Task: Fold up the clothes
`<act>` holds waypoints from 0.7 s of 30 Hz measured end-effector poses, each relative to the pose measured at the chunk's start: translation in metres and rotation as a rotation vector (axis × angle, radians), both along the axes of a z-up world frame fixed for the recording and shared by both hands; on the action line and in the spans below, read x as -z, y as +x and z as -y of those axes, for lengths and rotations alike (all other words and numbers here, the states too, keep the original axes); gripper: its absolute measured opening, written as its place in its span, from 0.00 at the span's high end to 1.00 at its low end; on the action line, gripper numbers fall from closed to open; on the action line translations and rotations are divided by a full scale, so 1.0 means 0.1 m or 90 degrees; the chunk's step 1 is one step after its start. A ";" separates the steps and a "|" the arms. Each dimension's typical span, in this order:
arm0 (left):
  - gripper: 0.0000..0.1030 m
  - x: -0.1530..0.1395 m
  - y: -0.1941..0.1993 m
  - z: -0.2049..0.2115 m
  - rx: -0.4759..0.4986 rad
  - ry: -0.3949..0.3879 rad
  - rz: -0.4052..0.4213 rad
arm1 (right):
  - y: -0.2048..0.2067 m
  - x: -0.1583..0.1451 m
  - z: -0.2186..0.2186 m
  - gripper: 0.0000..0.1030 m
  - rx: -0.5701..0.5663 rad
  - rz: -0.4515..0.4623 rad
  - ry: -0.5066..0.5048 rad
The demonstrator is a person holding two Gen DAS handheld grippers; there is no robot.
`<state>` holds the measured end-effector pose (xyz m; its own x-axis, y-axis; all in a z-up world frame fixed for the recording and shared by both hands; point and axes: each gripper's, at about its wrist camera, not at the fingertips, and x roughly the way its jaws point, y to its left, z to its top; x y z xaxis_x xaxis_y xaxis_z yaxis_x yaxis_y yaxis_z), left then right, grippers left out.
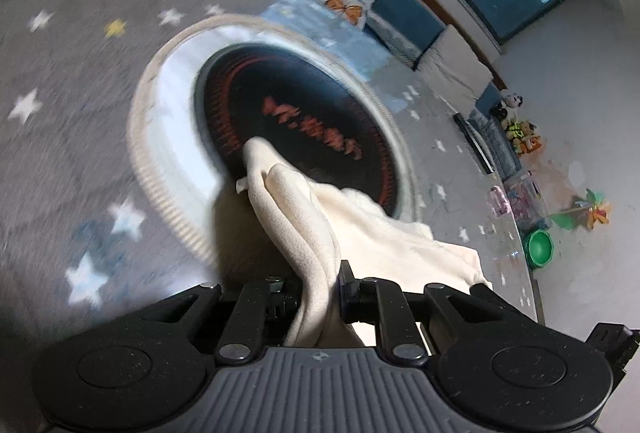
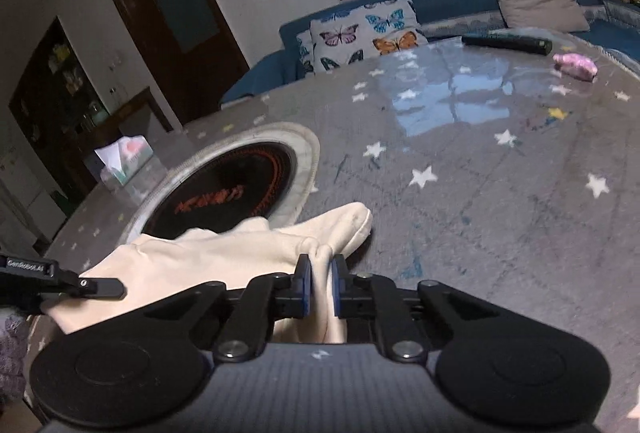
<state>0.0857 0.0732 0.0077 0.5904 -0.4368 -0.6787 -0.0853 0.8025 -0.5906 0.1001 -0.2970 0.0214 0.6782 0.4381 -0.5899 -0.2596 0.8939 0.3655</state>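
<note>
Cream garment (image 1: 320, 217), soft fleece-like fabric, bunched and lifted partly off the bench (image 2: 480, 169), hanging between both tongs just beside the round black hotplate (image 2: 224, 185) set into the bench top.

Left tongs (image 1: 320, 285): pinching a thick fold of the cloth, several layers stacked between the jaws. Right tongs (image 2: 319, 273): pressed together on a gathered ridge of fabric, blue pads (image 2: 303, 281) squeezing it.

Orientation: in the right wrist view the long axis runs roughly parallel to the near rim of the hotplate, from the left tongs' end to a rounded tip (image 2: 356, 221) that lies on the bench just past the hotplate's rim. In the left wrist view the far end drapes up over the hotplate's near edge, touching its black surface. Can't tell which part is the sleeve, hem or collar; too crumpled.

Risks, my read:
- Both grips are on bunched folds, not a clean edge. Spreading the tongs apart likely gives a twisted, uneven sheet, so the fold comes out skewed.
- Multi-layer pinch in the left tongs could shed inner layers if pulled hard.
- Cloth trailing over the hotplate may drag or catch on its raised pale ring (image 1: 160, 137).
- Left view is motion-blurred, so the exact contact there is uncertain.
</note>
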 end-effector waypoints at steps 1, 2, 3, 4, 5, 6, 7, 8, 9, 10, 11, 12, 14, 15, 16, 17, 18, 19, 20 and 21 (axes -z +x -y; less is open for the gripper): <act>0.84 -0.03 0.04 0.06 0.008 0.005 0.006 | -0.01 -0.04 0.03 0.91 0.001 0.007 -0.001; 0.84 -0.07 0.07 0.12 0.016 0.011 0.011 | -0.02 -0.08 0.06 0.91 0.006 0.013 -0.005; 0.84 -0.10 0.11 0.18 0.023 0.016 0.017 | -0.02 -0.12 0.10 0.91 0.010 0.020 -0.008; 0.84 -0.14 0.14 0.23 0.031 0.021 0.022 | -0.02 -0.16 0.13 0.91 0.014 0.026 -0.012; 0.84 -0.17 0.18 0.29 0.039 0.026 0.028 | -0.02 -0.19 0.18 0.91 0.021 0.032 -0.018; 0.84 -0.21 0.22 0.35 0.047 0.032 0.034 | -0.01 -0.22 0.23 0.91 0.029 0.038 -0.024; 0.84 -0.24 0.25 0.41 0.054 0.037 0.039 | 0.00 -0.26 0.28 0.91 0.036 0.044 -0.031; 0.84 -0.27 0.29 0.47 0.062 0.042 0.045 | 0.02 -0.29 0.33 0.91 0.045 0.050 -0.038; 0.84 -0.29 0.34 0.57 0.072 0.048 0.049 | 0.04 -0.31 0.40 0.91 0.054 0.055 -0.045; 0.84 -0.29 0.40 0.67 0.081 0.050 0.052 | 0.06 -0.34 0.47 0.91 0.063 0.060 -0.052; 0.84 -0.30 0.46 0.77 0.091 0.052 0.055 | 0.09 -0.37 0.55 0.91 0.073 0.063 -0.057; 0.84 -0.29 0.52 0.87 0.098 0.053 0.055 | 0.12 -0.39 0.62 0.91 0.083 0.067 -0.063; 0.84 -0.28 0.66 1.09 0.117 0.055 0.056 | 0.18 -0.43 0.78 0.91 0.105 0.073 -0.077; 0.84 -0.27 0.73 1.19 0.128 0.056 0.058 | 0.21 -0.44 0.86 0.91 0.115 0.074 -0.082; 0.84 -0.26 0.78 1.29 0.134 0.059 0.057 | 0.24 -0.45 0.94 0.91 0.125 0.075 -0.086; 0.84 -0.26 0.83 1.38 0.142 0.060 0.056 | 0.27 -0.46 1.02 0.91 0.134 0.074 -0.090; 0.84 -0.25 0.89 1.48 0.152 0.062 0.057 | 0.30 -0.47 1.09 0.91 0.143 0.075 -0.094; 0.84 -0.24 0.94 1.59 0.161 0.064 0.057 | 0.34 -0.47 1.16 0.91 0.150 0.076 -0.101; 0.84 -0.22 1.00 1.67 0.167 0.063 0.057 | 0.37 -0.47 1.24 0.91 0.158 0.077 -0.108; 0.84 -0.21 1.05 1.76 0.173 0.062 0.056 | 0.41 -0.47 1.30 0.91 0.165 0.075 -0.113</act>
<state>0.1904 -0.1024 0.0283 0.5186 -0.5221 -0.6771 0.1886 0.8423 -0.5050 0.1409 -0.4275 0.0680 0.8215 0.1387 -0.5530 -0.0458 0.9829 0.1785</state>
